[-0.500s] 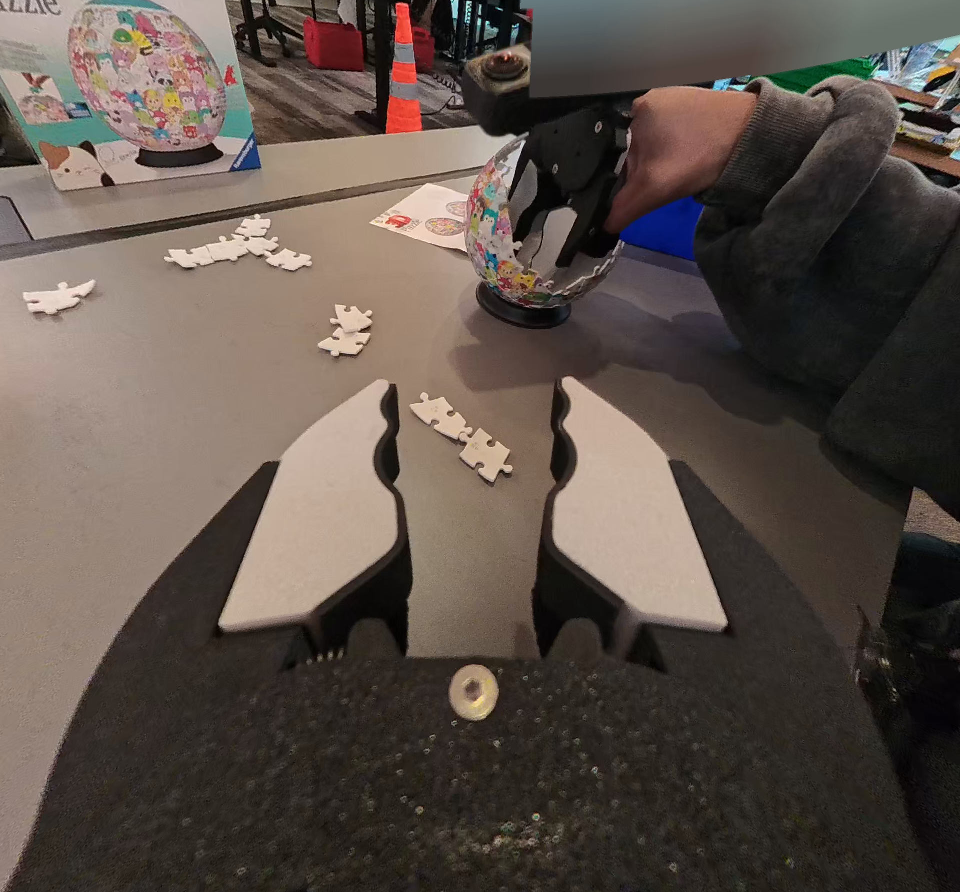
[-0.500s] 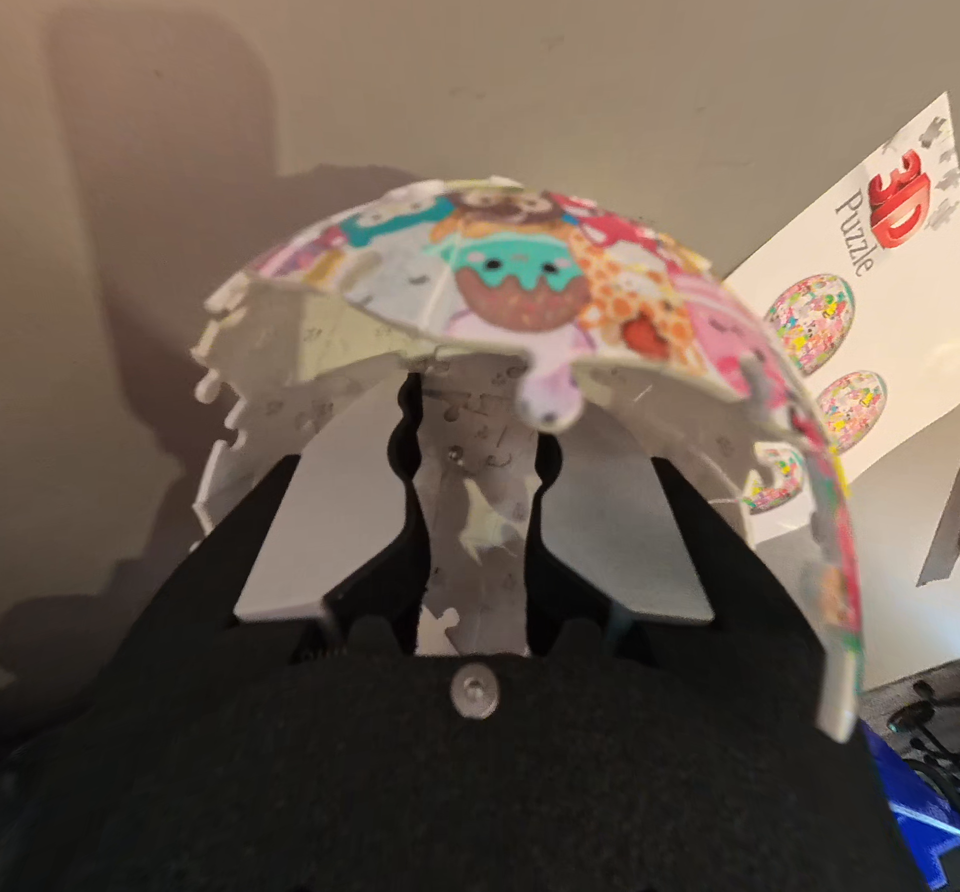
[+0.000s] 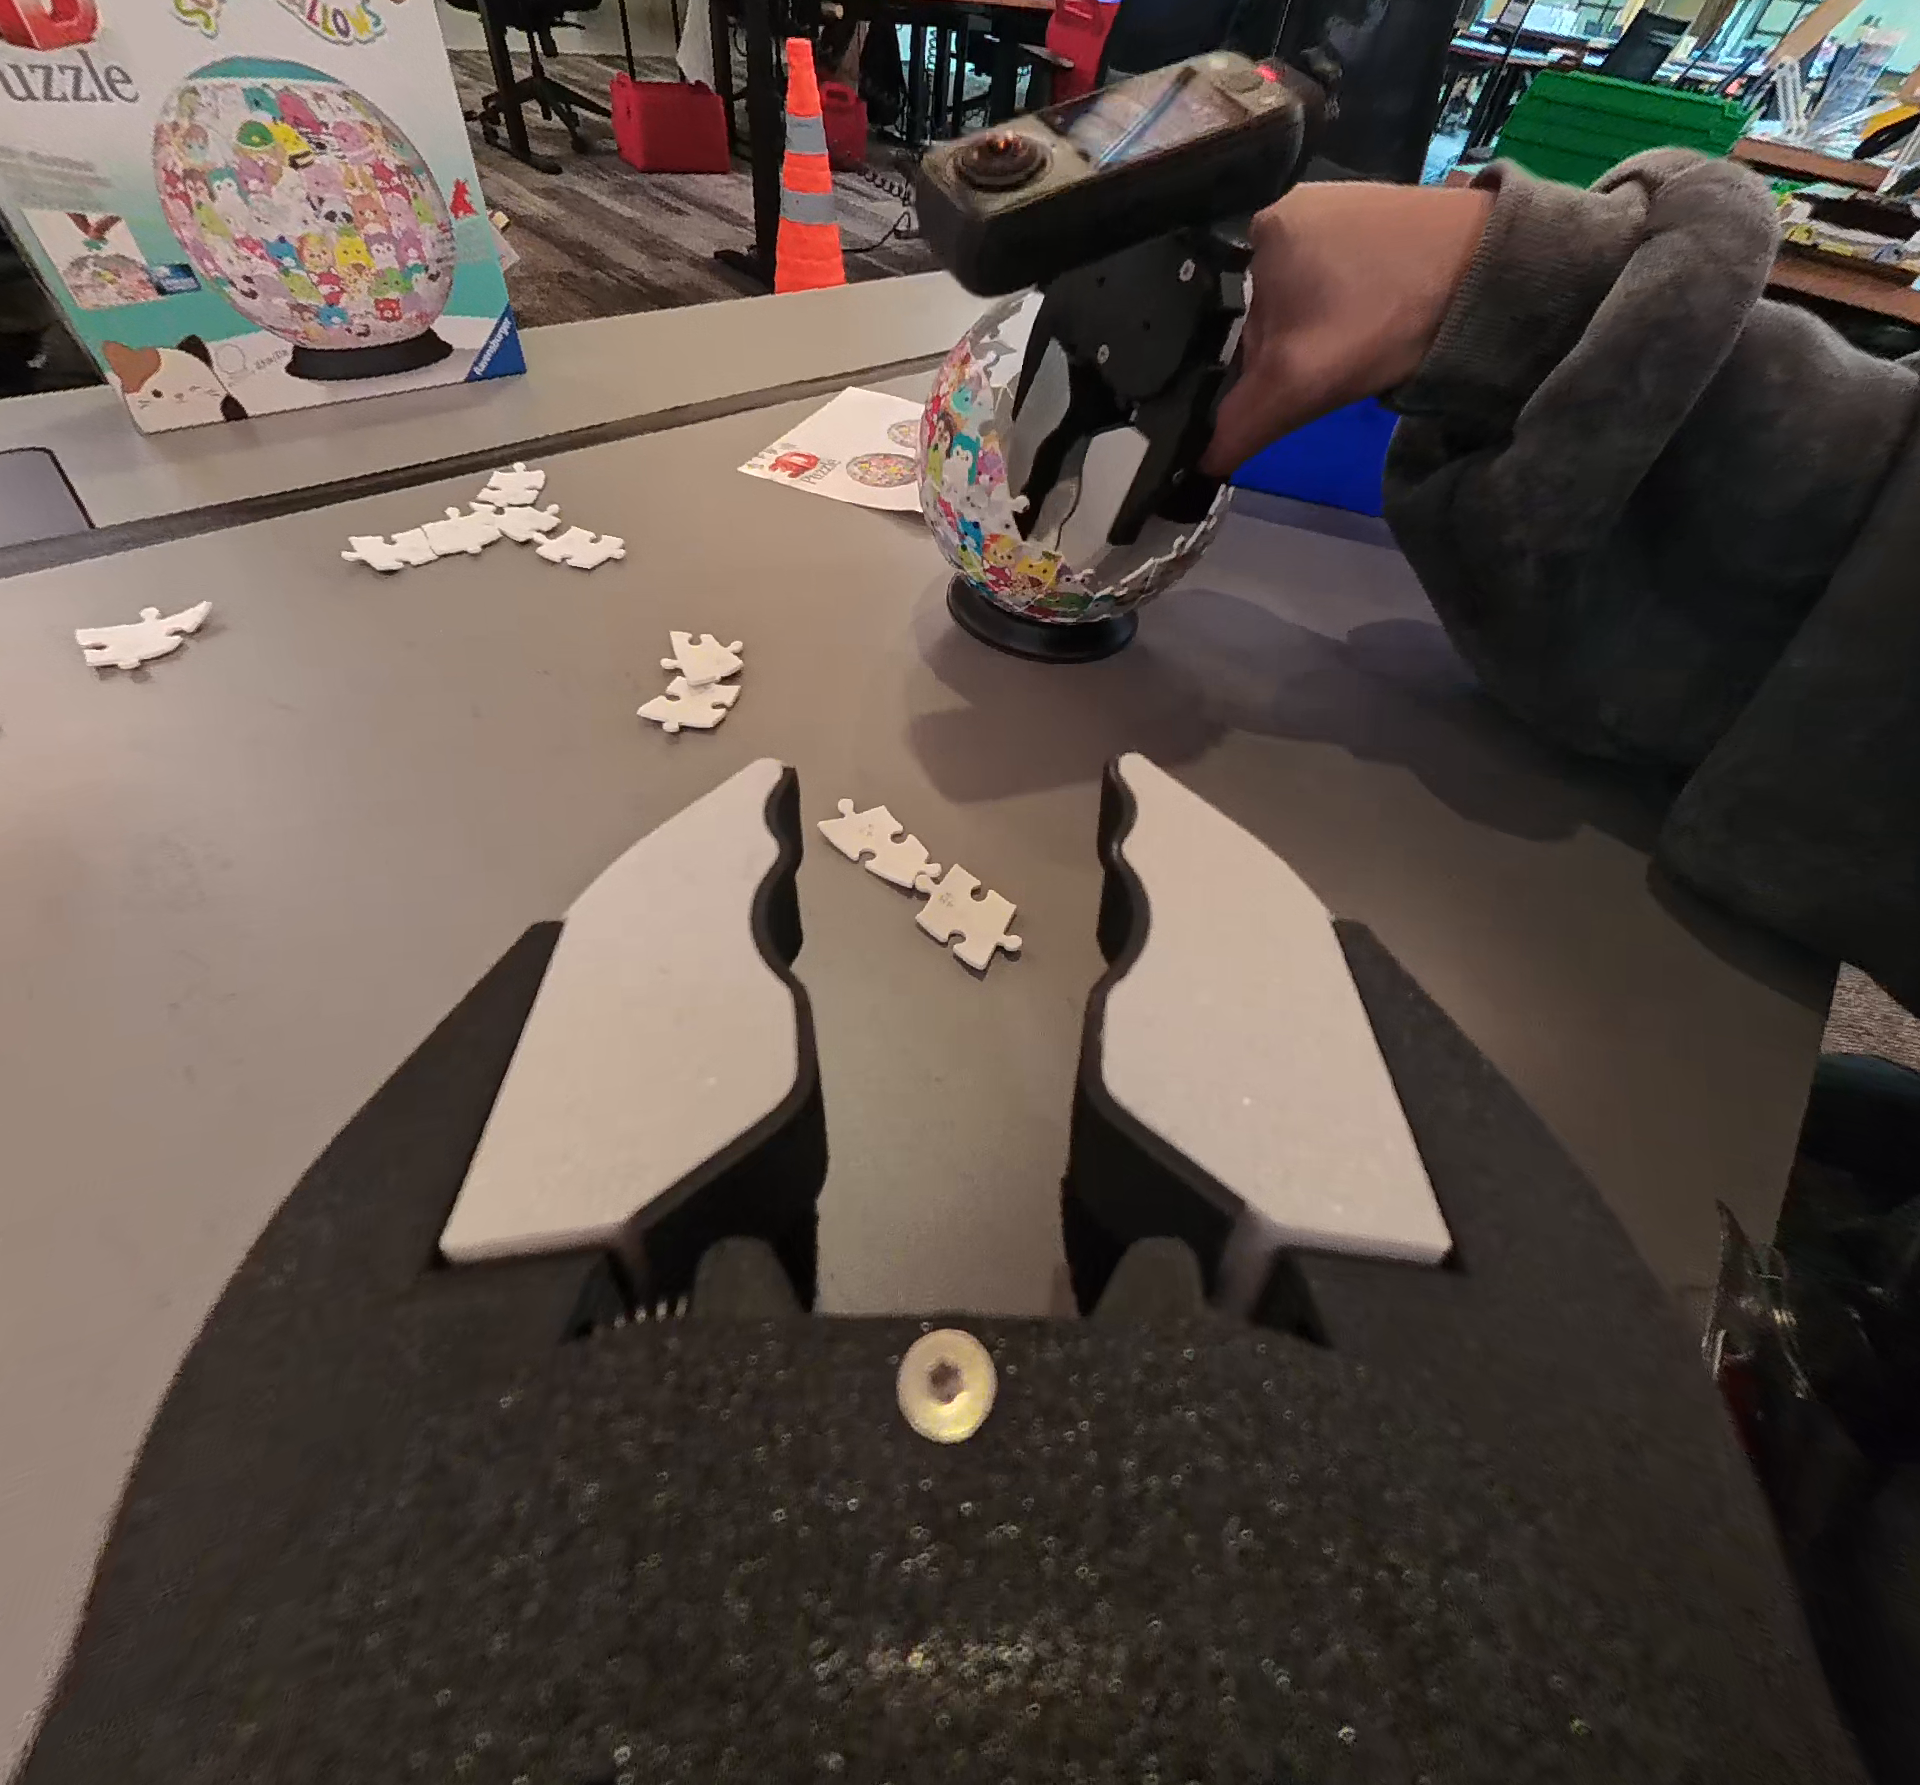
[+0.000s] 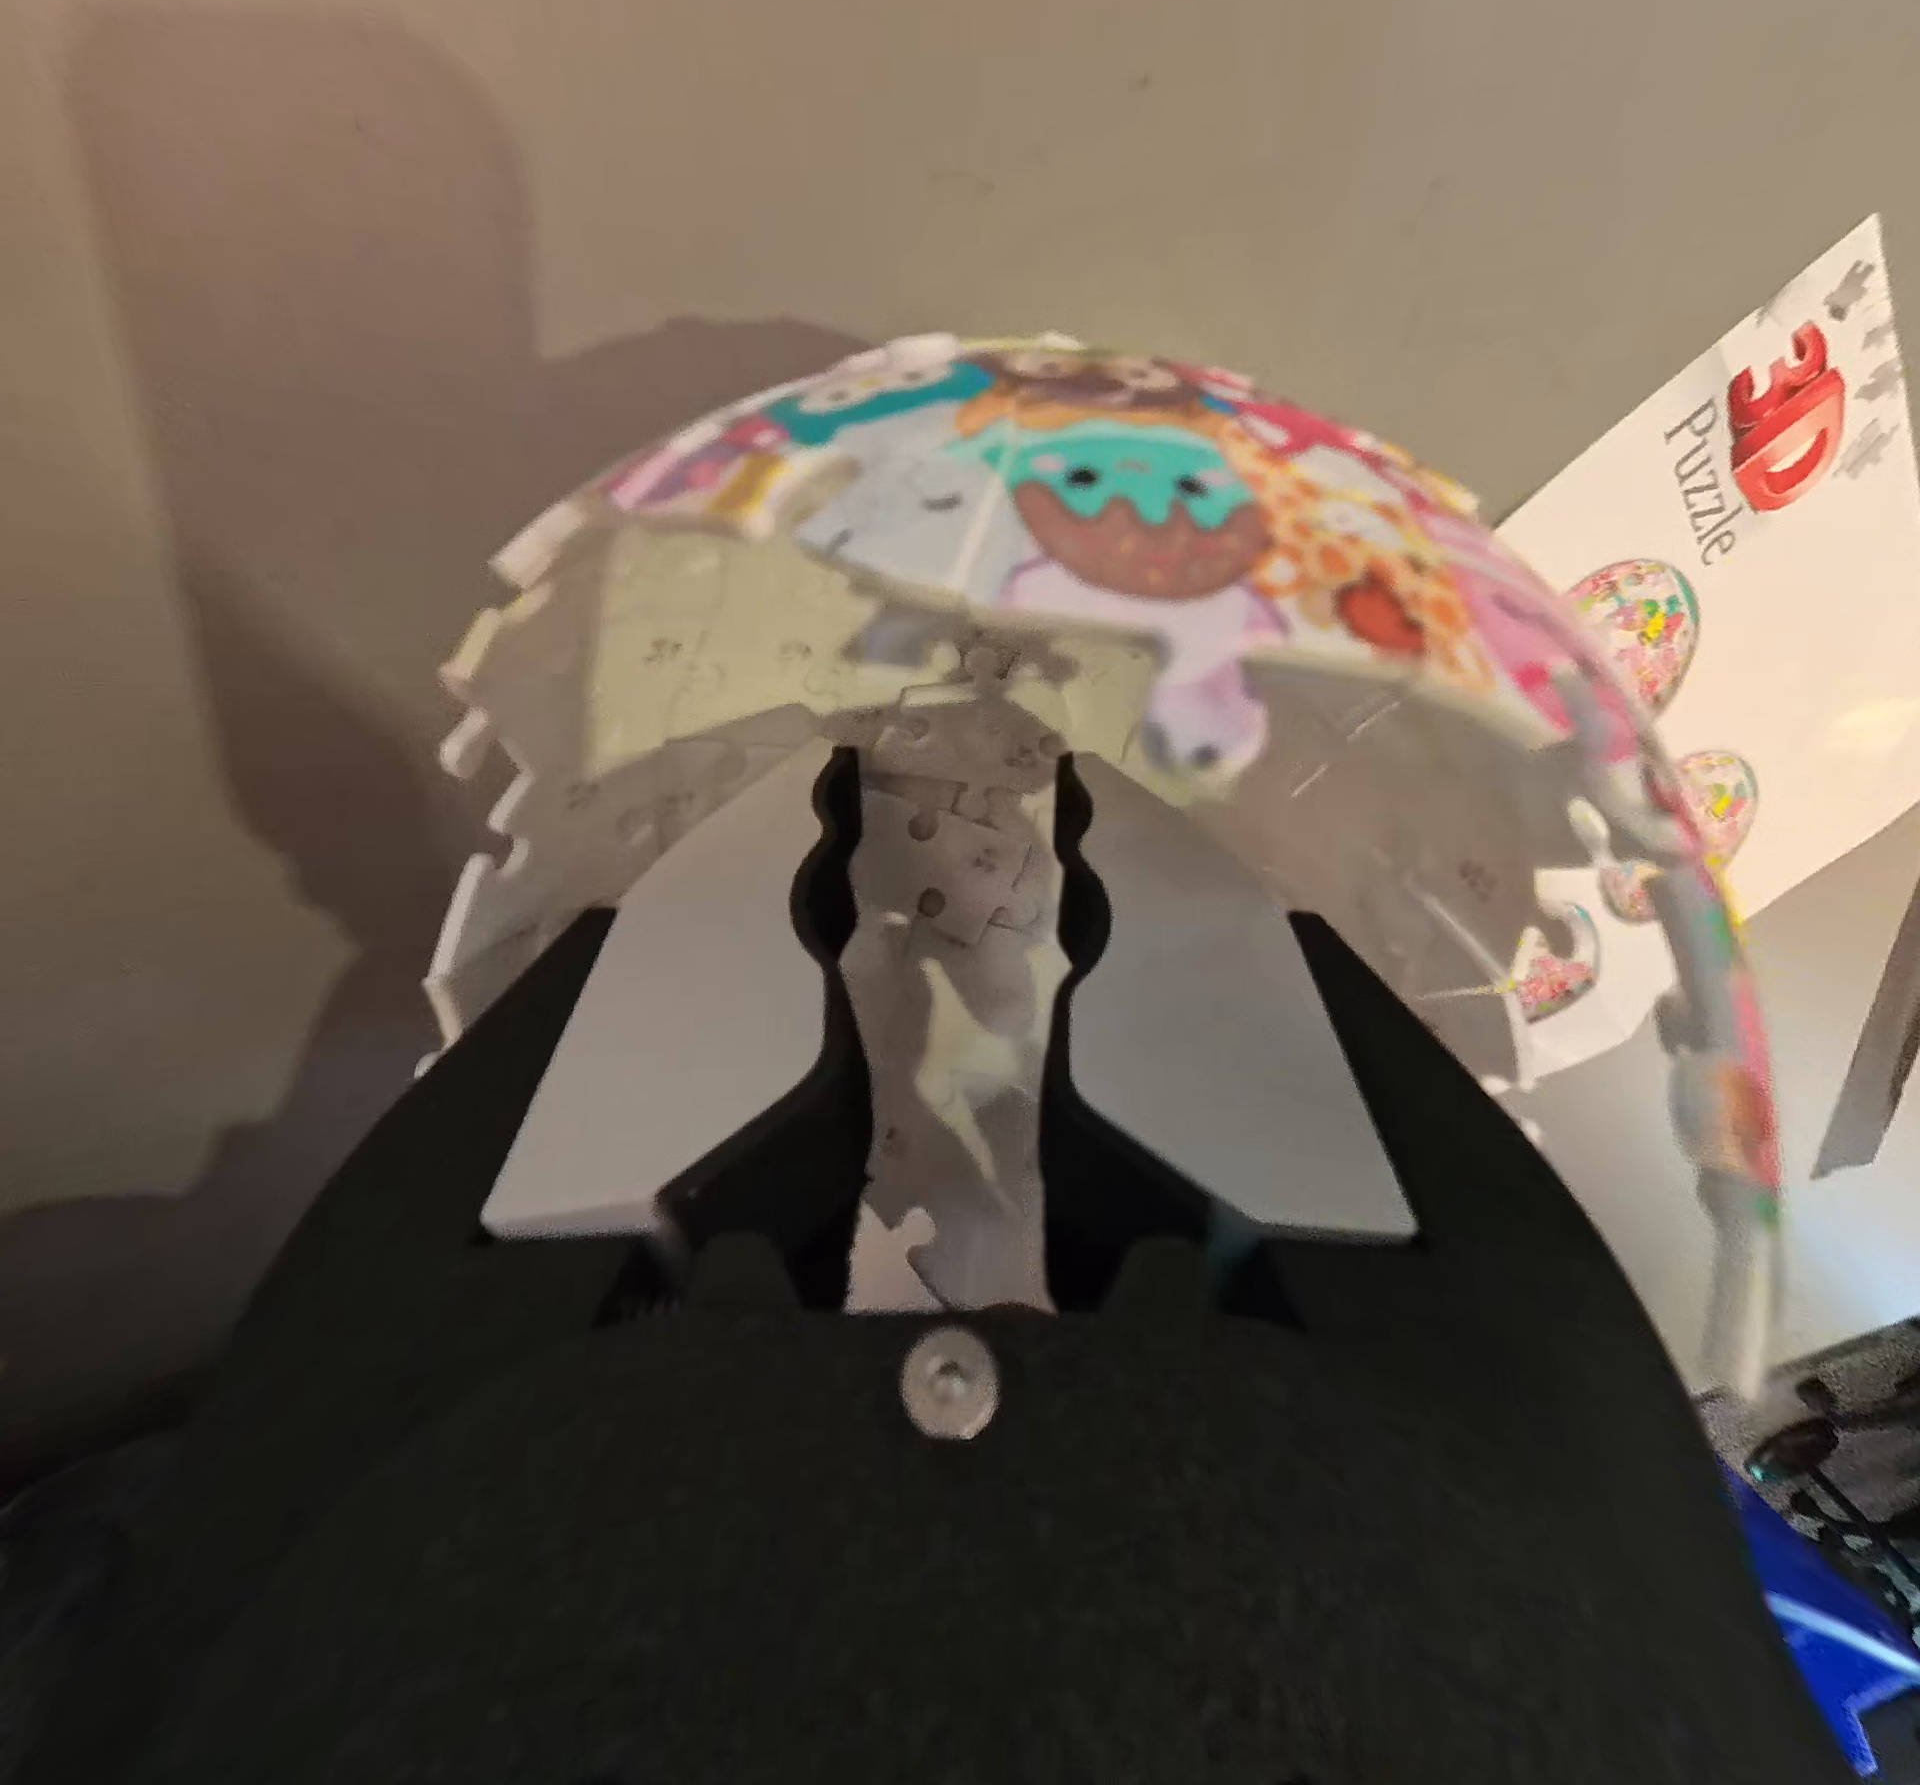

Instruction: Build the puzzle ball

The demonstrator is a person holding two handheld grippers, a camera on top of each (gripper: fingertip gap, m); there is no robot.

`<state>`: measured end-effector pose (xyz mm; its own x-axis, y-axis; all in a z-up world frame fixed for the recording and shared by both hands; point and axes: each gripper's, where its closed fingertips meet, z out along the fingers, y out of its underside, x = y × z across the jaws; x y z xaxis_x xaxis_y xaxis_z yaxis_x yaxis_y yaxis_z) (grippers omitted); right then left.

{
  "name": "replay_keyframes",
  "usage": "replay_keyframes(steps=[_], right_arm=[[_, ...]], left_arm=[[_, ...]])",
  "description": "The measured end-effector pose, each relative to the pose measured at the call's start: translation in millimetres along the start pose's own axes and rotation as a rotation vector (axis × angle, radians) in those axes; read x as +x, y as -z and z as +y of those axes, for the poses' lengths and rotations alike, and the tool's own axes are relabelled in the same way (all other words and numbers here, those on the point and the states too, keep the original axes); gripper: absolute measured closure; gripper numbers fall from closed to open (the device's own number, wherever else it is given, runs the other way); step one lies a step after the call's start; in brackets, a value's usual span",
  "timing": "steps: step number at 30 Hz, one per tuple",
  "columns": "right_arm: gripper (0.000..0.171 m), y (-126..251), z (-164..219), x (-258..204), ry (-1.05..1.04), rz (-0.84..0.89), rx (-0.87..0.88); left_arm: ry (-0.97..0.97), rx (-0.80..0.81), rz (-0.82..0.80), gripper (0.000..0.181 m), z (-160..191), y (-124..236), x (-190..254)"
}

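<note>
Left gripper (image 3: 948, 779) low over the table (image 3: 312, 852), jaws apart, empty, two joined pieces (image 3: 920, 878) between the tips; at one o'clock, ball (image 3: 982, 488) on its stand (image 3: 1039, 629), right gripper (image 3: 1081, 520) inside the open shell, jaws narrowly parted, grip unclear.

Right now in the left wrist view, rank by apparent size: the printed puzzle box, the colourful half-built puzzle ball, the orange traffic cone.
1. Printed puzzle box, clearly largest.
2. Colourful half-built puzzle ball.
3. Orange traffic cone, though it stands farther back, so true size is unsure.
</note>
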<state>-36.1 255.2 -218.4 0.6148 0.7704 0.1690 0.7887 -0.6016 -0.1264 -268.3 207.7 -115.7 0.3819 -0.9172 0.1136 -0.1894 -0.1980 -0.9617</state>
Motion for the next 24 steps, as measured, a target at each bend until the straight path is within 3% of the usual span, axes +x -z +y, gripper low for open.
replay_keyframes(steps=[10,18,24], right_arm=[[0.133,-2.3,-2.8,1.5,0.016,-0.016,0.0],[0.149,-3.3,-1.6,-5.5,0.014,-0.059,-0.008],[0.135,0.6,-5.4,-0.8,0.015,-0.017,0.007]], left_arm=[[-0.024,-0.006,0.0,0.127,0.8,-0.5,2.5],[-0.028,-0.006,0.008,0.127,0.7,-0.5,4.4],[-0.026,-0.003,0.008,0.127,0.1,0.0,4.5]])
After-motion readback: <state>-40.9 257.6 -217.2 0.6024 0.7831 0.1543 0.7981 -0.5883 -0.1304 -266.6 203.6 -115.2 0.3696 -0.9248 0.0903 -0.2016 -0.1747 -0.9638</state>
